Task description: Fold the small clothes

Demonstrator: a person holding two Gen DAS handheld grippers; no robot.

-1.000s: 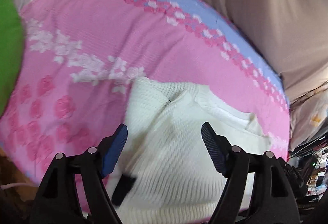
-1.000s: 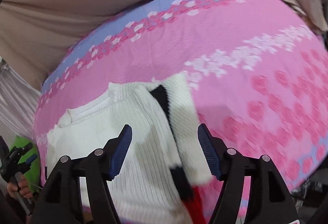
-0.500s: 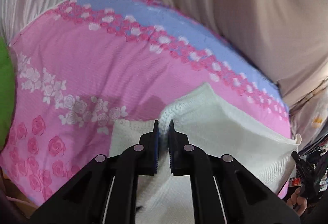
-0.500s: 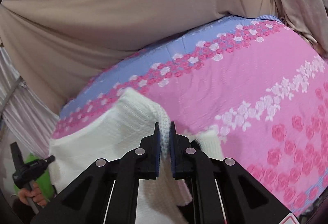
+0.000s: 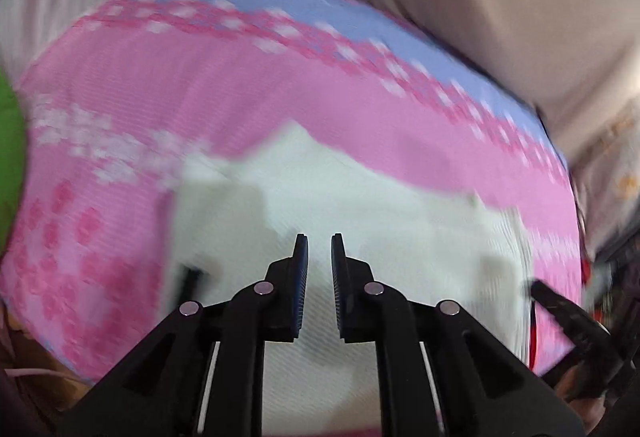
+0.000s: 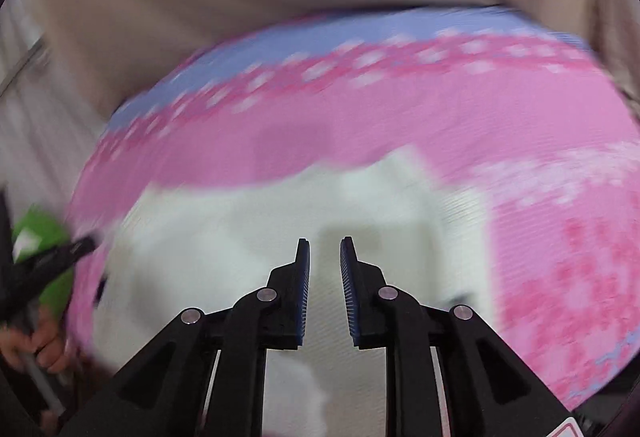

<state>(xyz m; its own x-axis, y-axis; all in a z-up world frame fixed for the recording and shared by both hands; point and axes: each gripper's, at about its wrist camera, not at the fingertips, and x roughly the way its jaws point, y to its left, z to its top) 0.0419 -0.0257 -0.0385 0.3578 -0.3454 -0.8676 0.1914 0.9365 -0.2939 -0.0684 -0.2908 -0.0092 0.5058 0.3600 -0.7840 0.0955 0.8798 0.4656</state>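
A small white knitted sweater lies folded over on the pink flowered cover; it also shows in the right wrist view. My left gripper hovers over the sweater's left part, jaws parted a little and empty. My right gripper hovers over its right part, jaws parted a little and empty. Both views are blurred by motion. A black trim piece peeks out at the sweater's left edge.
The cover has a blue band at its far edge, with beige curtain behind. A green object lies at the left; it also shows in the right wrist view. The other gripper shows at the left.
Both grippers were shut on the sweater's raised edge half a second ago. They have let go, and the sweater now lies folded flat on the cover.
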